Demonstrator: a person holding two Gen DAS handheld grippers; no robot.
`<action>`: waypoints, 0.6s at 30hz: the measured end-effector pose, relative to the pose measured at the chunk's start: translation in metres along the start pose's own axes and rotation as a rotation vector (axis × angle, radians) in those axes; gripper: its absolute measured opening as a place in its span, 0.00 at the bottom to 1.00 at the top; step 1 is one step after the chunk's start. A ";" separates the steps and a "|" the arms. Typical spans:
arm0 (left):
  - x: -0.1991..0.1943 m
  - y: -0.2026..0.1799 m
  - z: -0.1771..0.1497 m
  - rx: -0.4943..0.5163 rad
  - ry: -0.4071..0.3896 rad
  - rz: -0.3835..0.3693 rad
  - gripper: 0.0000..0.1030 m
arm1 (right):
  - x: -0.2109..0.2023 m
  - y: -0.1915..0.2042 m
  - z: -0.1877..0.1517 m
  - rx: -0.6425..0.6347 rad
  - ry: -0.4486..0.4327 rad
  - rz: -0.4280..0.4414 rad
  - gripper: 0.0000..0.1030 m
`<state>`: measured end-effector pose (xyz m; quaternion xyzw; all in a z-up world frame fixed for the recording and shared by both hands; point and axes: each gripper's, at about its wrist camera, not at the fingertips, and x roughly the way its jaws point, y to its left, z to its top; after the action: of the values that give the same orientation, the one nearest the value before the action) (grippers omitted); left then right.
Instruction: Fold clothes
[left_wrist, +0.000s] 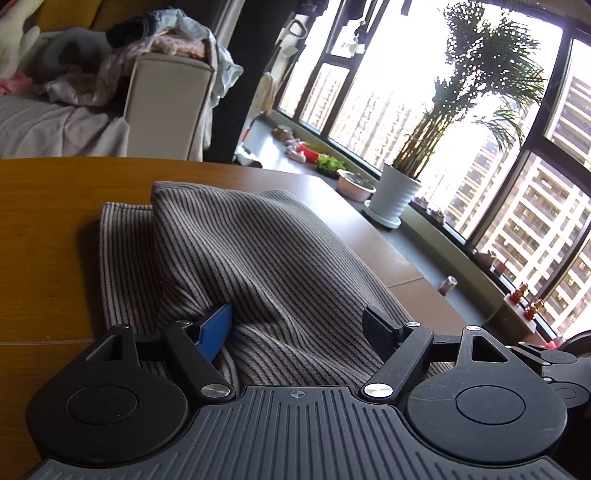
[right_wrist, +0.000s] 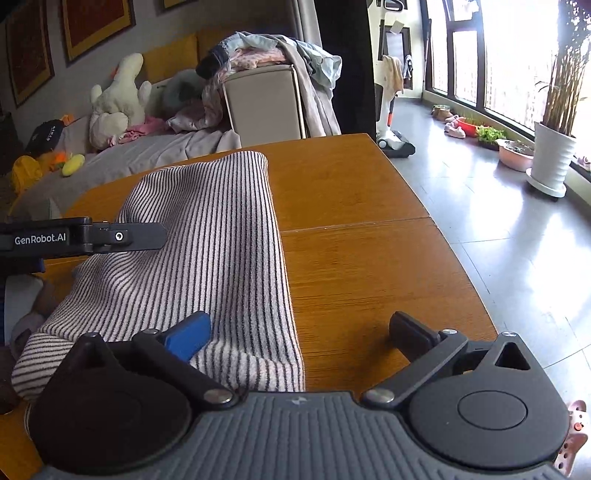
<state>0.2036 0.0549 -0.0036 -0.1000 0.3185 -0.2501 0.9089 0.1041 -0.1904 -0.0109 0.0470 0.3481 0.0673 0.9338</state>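
A striped grey-and-white garment (left_wrist: 243, 251) lies folded on the wooden table (left_wrist: 44, 229). My left gripper (left_wrist: 299, 328) is open, its jaws wide apart over the near part of the cloth, with the blue pad (left_wrist: 214, 332) against a fold. In the right wrist view the same garment (right_wrist: 207, 240) stretches away across the table (right_wrist: 354, 280). My right gripper (right_wrist: 299, 332) is open over the garment's near right edge, its blue pad (right_wrist: 188, 336) above the cloth and its black finger (right_wrist: 410, 328) above bare wood. The left gripper's arm (right_wrist: 81, 238) reaches in from the left above the cloth.
A sofa with a clothes pile (right_wrist: 258, 55) and plush toys (right_wrist: 118, 96) stands behind the table. A potted palm (right_wrist: 554, 155), a pink basin (right_wrist: 517, 153) and small plants line the window. A floor cleaner (right_wrist: 388, 122) stands past the table's far corner.
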 end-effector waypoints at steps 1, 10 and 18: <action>0.000 -0.001 0.000 0.000 -0.002 0.007 0.81 | 0.000 0.001 0.000 0.001 0.000 0.000 1.00; -0.034 0.001 -0.010 -0.116 -0.016 0.116 0.90 | -0.004 -0.002 -0.001 0.018 -0.012 0.026 1.00; -0.071 -0.005 -0.030 -0.166 -0.009 0.197 0.90 | -0.022 -0.008 -0.005 0.037 -0.007 0.071 1.00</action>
<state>0.1350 0.0869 0.0118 -0.1443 0.3422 -0.1318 0.9191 0.0855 -0.2017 -0.0015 0.0767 0.3440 0.0939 0.9311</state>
